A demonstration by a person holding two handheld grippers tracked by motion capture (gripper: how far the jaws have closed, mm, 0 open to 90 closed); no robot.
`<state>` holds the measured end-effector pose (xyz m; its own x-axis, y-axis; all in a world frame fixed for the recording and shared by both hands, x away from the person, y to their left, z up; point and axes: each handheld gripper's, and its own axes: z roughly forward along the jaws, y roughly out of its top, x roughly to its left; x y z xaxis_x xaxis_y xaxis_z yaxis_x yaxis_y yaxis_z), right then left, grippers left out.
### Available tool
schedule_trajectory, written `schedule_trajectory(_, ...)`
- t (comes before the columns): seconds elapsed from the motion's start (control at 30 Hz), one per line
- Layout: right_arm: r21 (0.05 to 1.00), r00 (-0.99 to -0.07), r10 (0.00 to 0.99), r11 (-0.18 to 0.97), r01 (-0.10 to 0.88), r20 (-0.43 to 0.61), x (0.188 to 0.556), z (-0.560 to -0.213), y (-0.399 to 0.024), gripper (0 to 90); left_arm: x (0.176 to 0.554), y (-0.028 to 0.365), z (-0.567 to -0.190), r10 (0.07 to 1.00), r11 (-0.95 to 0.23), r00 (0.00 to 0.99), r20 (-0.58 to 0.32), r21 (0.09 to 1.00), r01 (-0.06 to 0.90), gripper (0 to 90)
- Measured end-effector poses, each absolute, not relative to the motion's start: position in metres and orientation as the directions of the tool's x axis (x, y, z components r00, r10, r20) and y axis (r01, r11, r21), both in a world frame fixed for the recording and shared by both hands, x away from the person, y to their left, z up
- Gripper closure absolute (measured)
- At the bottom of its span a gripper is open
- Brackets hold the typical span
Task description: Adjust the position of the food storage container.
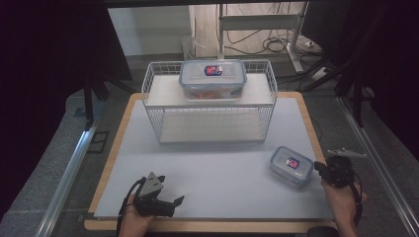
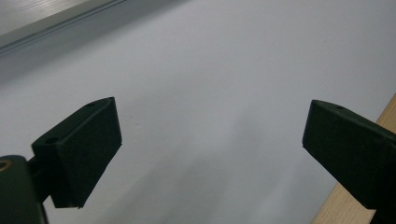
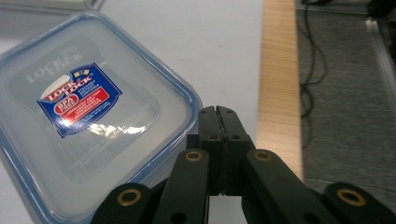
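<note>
A small clear lock-lid container (image 1: pixel 291 165) with a blue rim and a red and blue label lies flat on the grey mat (image 1: pixel 212 168) at the front right. In the right gripper view the container (image 3: pixel 93 116) lies close up at the left. My right gripper (image 1: pixel 317 168) sits just right of it, jaws pressed together with nothing between them, the tips (image 3: pixel 218 112) beside the lid's near right corner. Whether they touch the lid I cannot tell. My left gripper (image 1: pixel 170 201) rests at the front left, held open over bare mat (image 2: pixel 210 121).
A white wire shelf rack (image 1: pixel 207 98) stands at the back of the mat with a larger lidded container (image 1: pixel 212 78) on its top shelf. The table's wooden edge (image 3: pixel 278 93) runs just right of the right gripper, with floor and cables beyond.
</note>
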<state>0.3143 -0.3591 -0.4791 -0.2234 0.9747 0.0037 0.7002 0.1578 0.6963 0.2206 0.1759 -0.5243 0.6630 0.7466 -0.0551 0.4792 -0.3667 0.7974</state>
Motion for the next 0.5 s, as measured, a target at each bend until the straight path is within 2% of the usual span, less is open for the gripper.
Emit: schedule_trajectory(0.5,0.698,-0.372,0.927,0.238,0.676,0.044,0.345,-0.486,-0.310,89.8,0.224,0.171,-0.526,0.742,-0.366,0.667,-0.065,0.794,0.485,4.6)
